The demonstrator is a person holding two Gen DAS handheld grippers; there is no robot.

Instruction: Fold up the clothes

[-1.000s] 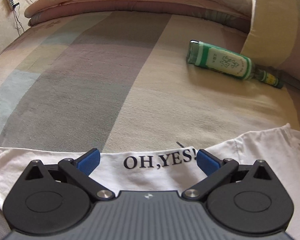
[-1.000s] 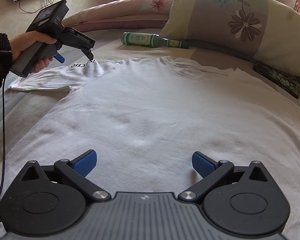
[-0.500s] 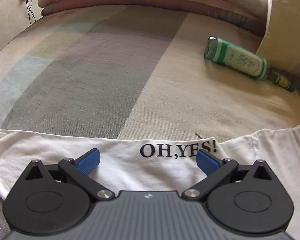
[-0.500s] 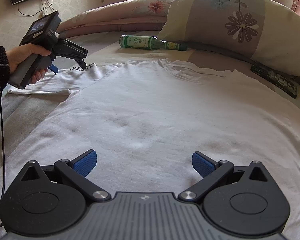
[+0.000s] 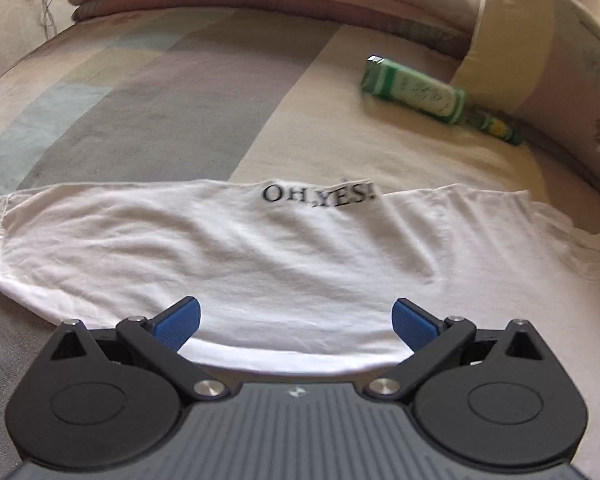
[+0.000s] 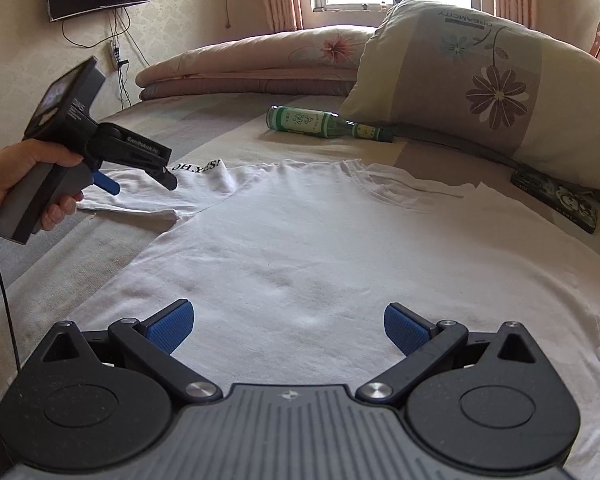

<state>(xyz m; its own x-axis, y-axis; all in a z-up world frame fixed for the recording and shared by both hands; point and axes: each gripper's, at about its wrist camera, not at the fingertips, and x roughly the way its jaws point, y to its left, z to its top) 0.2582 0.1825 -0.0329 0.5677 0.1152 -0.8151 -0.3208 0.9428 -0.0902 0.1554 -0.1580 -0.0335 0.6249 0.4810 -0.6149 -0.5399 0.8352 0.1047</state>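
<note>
A white T-shirt (image 6: 300,248) lies spread flat on the bed, collar toward the pillows. Its left sleeve (image 5: 220,256) is turned over, showing a black "OH,YES!" print (image 5: 318,194). My left gripper (image 5: 296,326) hovers open just short of the sleeve's near edge, with nothing between its blue pads (image 5: 178,324). In the right wrist view a hand holds the left gripper (image 6: 168,176) above that sleeve. My right gripper (image 6: 288,328) stands open over the shirt's lower body, holding nothing.
A green glass bottle (image 6: 312,122) lies on the striped sheet beyond the collar. A large flowered pillow (image 6: 480,80) and a folded quilt (image 6: 260,64) fill the far side. A dark flat box (image 6: 556,200) rests by the right sleeve. A cable (image 6: 4,280) hangs from the left gripper.
My left gripper has drawn back from the printed fold, so the whole sleeve now shows ahead of it. The right gripper's view has tilted up slightly. Both stay open.
</note>
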